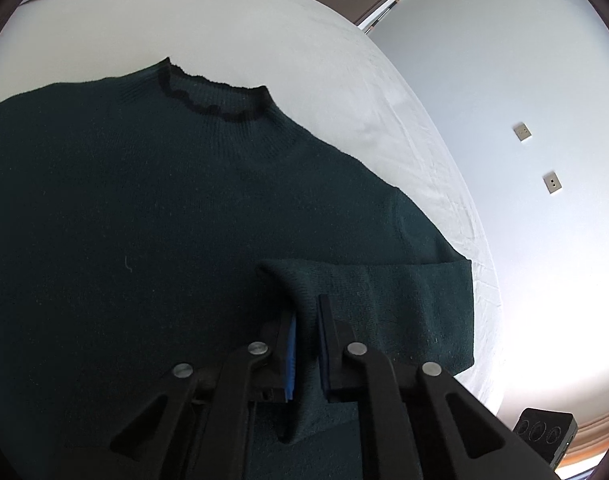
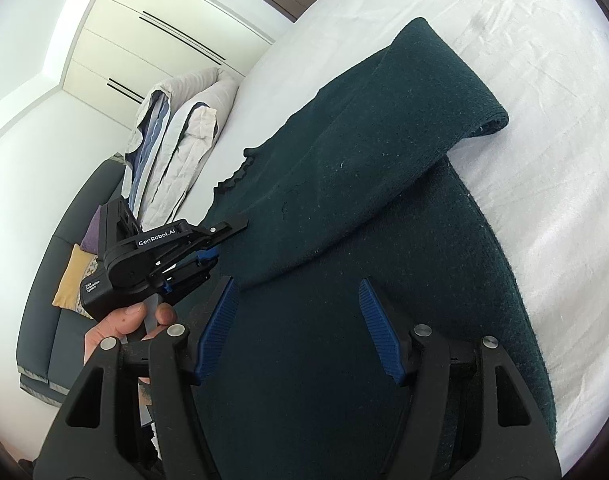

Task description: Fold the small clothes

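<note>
Left wrist view: left tool clamped on the sleeve cuff of a soft, limp knit sweater spread on the bed; right tool hovers half-open, empty.

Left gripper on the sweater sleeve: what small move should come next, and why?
Probably carry the sleeve across onto the sweater body. The left gripper is shut on the sleeve's cuff end, which already lies folded back, while the right gripper hangs open over the body, holding nothing.
</note>
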Demonstrator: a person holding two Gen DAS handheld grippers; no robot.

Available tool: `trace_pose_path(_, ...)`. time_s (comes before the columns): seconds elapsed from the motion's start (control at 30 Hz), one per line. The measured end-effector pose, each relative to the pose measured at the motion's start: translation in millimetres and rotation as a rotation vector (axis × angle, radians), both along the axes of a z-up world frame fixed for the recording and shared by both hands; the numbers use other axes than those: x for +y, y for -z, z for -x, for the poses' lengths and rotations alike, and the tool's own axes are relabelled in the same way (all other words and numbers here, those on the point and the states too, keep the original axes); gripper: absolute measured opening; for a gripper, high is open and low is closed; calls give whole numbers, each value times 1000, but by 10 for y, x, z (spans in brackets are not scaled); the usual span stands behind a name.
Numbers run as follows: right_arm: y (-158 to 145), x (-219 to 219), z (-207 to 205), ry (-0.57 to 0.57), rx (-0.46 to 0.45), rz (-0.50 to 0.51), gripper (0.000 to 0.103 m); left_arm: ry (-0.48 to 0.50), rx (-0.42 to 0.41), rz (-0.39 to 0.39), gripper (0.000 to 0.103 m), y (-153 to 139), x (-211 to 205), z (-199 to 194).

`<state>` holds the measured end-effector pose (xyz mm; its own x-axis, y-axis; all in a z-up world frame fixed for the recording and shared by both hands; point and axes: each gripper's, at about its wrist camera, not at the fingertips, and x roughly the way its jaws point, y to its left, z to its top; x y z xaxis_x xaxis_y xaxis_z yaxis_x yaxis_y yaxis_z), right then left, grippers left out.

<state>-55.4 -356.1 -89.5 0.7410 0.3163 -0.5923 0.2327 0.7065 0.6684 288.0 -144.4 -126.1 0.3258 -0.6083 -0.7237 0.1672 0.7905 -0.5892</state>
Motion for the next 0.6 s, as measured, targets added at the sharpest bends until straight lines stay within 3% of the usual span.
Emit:
trace_pose_path(0.17, -45, -68, -1, 19, -1, 1, 62, -3, -80, -8, 8, -224, 183, 106)
trace_pose_path(0.3, -212, -325, -36, 86, -41, 18, 62, -62, -162, -44, 8, -387, 476, 129)
trace_pose_path(0.43, -458, -607, -314, 153, -44, 102, 61, -119, -163, -38, 8, -361, 768, 22)
trace_pose_path(0.6, -581, -895, -792, 188, 25, 214, 61, -158, -177, -58, 8, -281, 904, 2)
